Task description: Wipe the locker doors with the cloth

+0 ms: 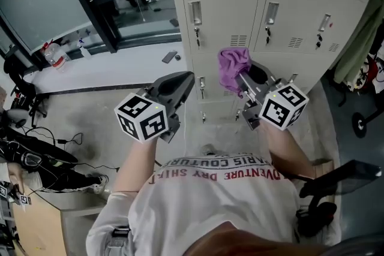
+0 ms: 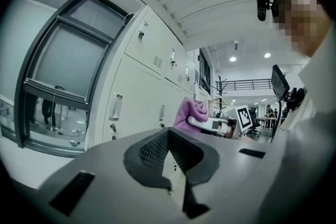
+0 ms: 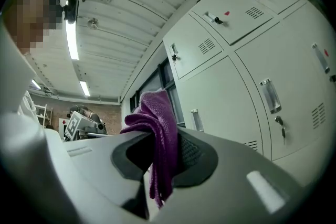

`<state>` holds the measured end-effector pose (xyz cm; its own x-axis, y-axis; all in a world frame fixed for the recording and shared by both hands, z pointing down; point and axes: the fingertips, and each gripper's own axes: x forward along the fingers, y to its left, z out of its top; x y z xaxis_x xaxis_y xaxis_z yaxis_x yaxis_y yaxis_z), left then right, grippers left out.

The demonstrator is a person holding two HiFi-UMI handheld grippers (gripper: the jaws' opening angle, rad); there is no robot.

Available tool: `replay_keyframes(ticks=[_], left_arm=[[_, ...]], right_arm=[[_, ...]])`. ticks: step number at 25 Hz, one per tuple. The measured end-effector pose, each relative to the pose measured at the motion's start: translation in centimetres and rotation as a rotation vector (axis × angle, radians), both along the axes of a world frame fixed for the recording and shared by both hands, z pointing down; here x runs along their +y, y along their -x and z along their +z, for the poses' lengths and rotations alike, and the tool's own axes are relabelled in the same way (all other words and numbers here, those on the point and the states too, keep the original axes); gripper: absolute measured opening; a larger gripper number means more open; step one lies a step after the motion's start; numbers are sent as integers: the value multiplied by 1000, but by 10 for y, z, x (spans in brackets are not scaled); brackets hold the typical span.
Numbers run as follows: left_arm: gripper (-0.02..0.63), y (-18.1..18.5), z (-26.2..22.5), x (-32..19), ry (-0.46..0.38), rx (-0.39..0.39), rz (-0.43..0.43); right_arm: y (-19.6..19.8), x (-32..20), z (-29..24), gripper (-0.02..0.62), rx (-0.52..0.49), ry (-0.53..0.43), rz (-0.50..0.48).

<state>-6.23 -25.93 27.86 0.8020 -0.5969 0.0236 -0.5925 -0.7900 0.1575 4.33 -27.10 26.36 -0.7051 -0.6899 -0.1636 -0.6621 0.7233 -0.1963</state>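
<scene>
A bank of pale grey locker doors (image 1: 221, 3) stands in front of me, each with a handle and a keyed lock. My right gripper (image 1: 240, 82) is shut on a purple cloth (image 1: 233, 68), held up close to a lower door; the cloth (image 3: 156, 134) hangs out between its jaws in the right gripper view. My left gripper (image 1: 187, 82) is shut with nothing in it and sits just left of the cloth, near the locker's left edge. In the left gripper view the cloth (image 2: 190, 113) shows beyond the closed jaws (image 2: 170, 157).
A window with a dark frame (image 1: 96, 3) and a white sill (image 1: 108, 66) holding a bottle (image 1: 54, 56) lies to the left. Cables and gear (image 1: 36, 153) cover the floor at left. A green garment (image 1: 360, 39) hangs right of the lockers.
</scene>
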Motion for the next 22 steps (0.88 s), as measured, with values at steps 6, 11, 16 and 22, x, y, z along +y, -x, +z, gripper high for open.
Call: replay_keyframes(ticks=[6, 11, 16, 22], left_arm=[[-1, 2, 14, -31, 6, 0, 5], [0, 10, 18, -53, 16, 1, 0], [0, 15, 18, -73, 15, -1, -2], [-2, 16, 19, -88, 27, 9, 28]], right_arm=[[6, -38, 20, 48, 8, 22, -7], [15, -61, 14, 48, 19, 2, -17], [20, -93, -43, 48, 17, -123, 9], [45, -119, -119, 48, -1, -269, -42]])
